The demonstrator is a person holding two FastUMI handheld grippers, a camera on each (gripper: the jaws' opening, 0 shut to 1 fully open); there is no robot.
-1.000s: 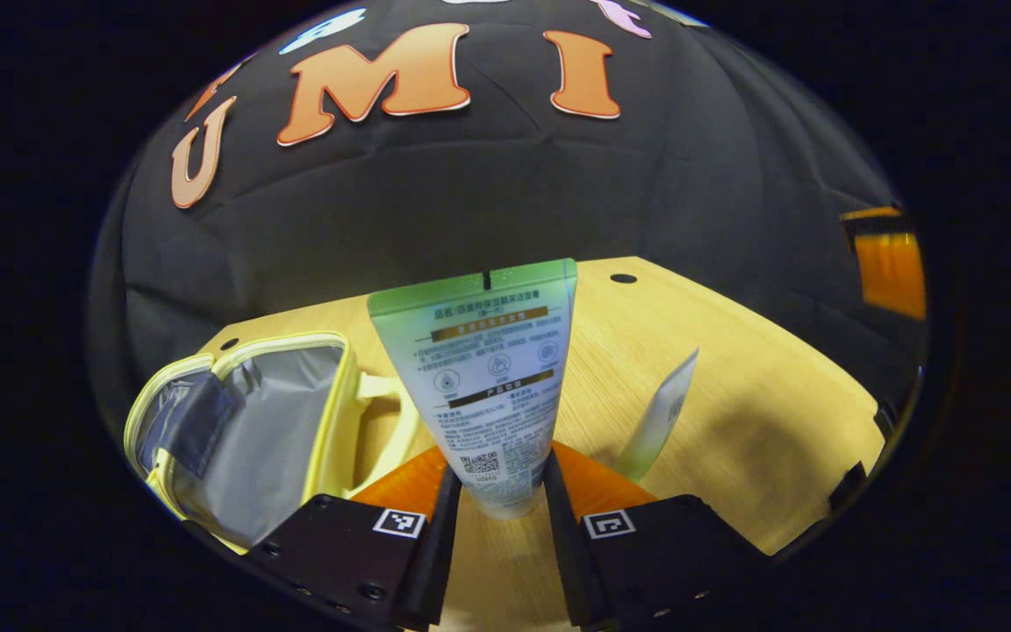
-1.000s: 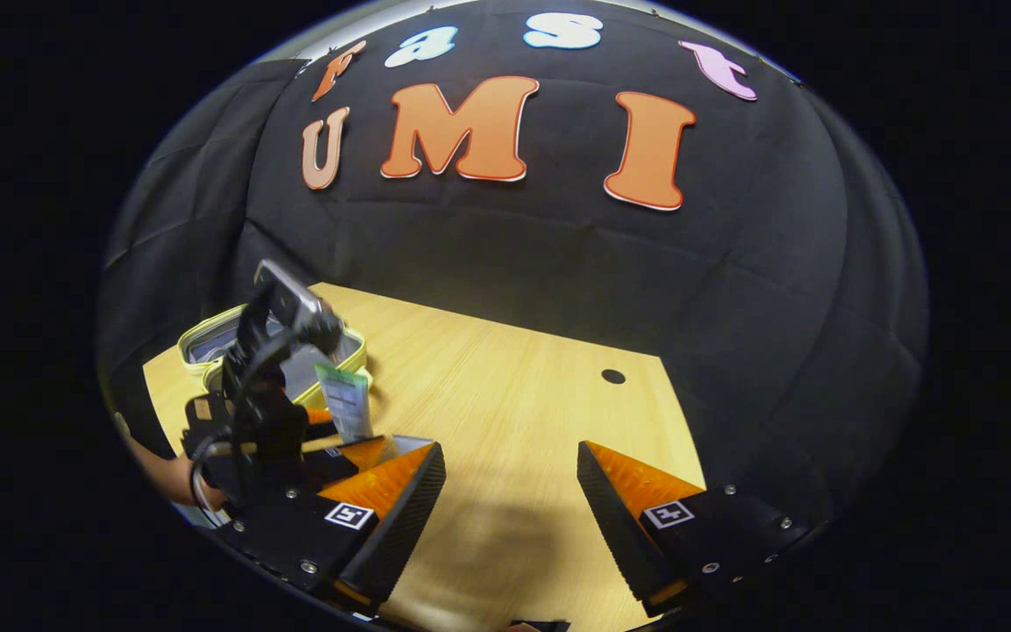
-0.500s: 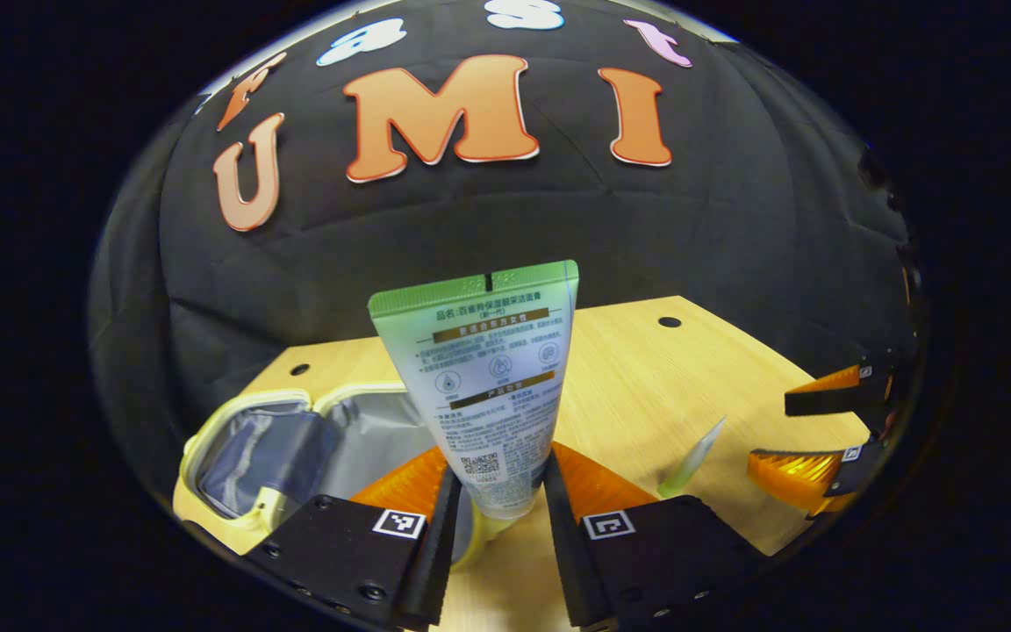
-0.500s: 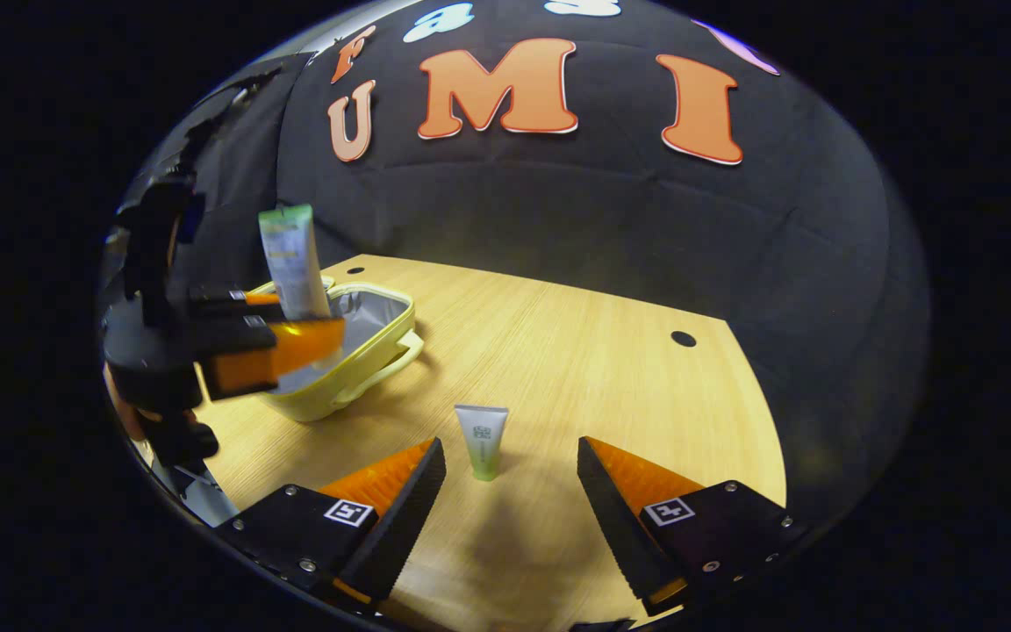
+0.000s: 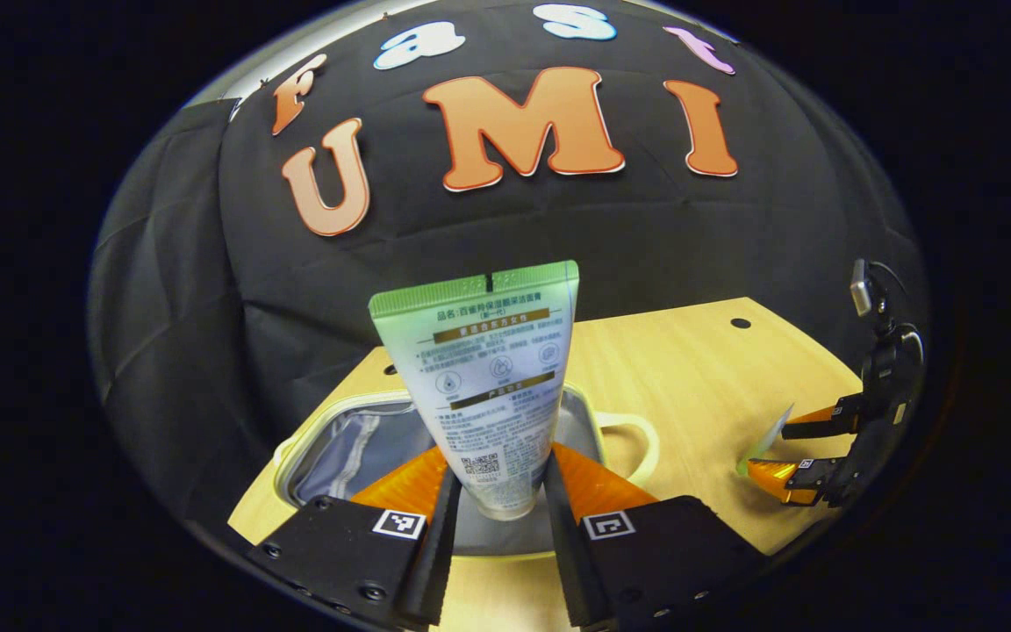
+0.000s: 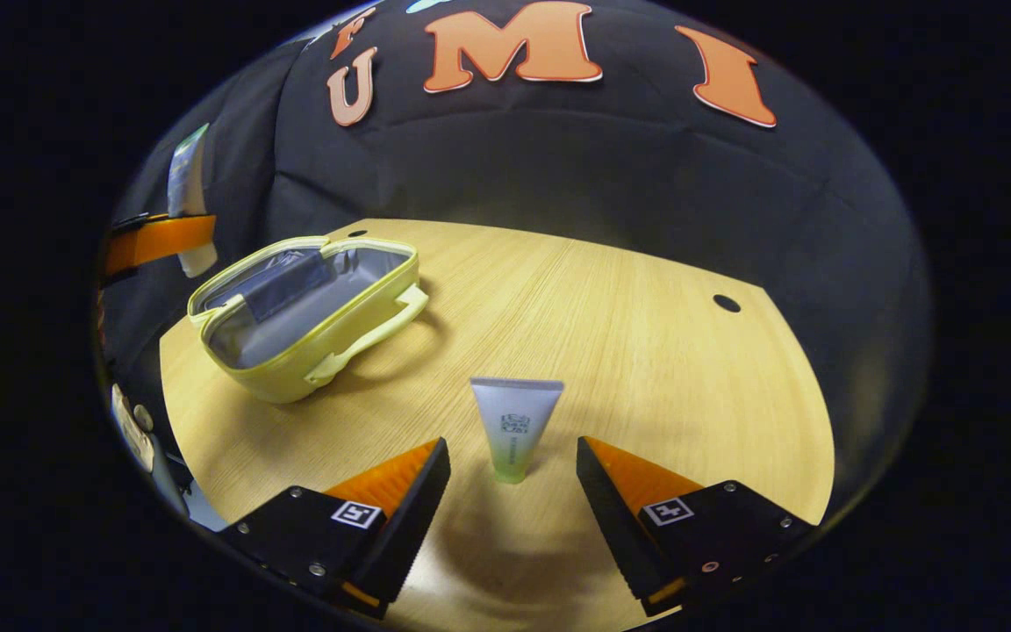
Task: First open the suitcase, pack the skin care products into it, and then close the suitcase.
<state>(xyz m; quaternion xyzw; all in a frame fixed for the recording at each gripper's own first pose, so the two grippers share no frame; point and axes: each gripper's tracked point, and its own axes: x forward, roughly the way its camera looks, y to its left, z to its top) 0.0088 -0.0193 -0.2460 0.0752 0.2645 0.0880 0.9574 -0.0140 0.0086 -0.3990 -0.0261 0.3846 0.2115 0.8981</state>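
My left claw [image 5: 494, 518] grips 1 large tube [image 5: 483, 377] above 1 open suitcase [image 6: 295, 369]; right claw [image 6: 512, 491] spread, flanking 1 small tube [image 6: 514, 426].

A staged recording booth, not a lived-in room. A black cloth wall [image 6: 558, 167], creased and pinned, curves across the upper half of both views and closes the space off. Below it stands a single light wooden table [image 6: 611, 316] with round cable holes [image 6: 726, 303] near its far edge, lit from above against dark surroundings.
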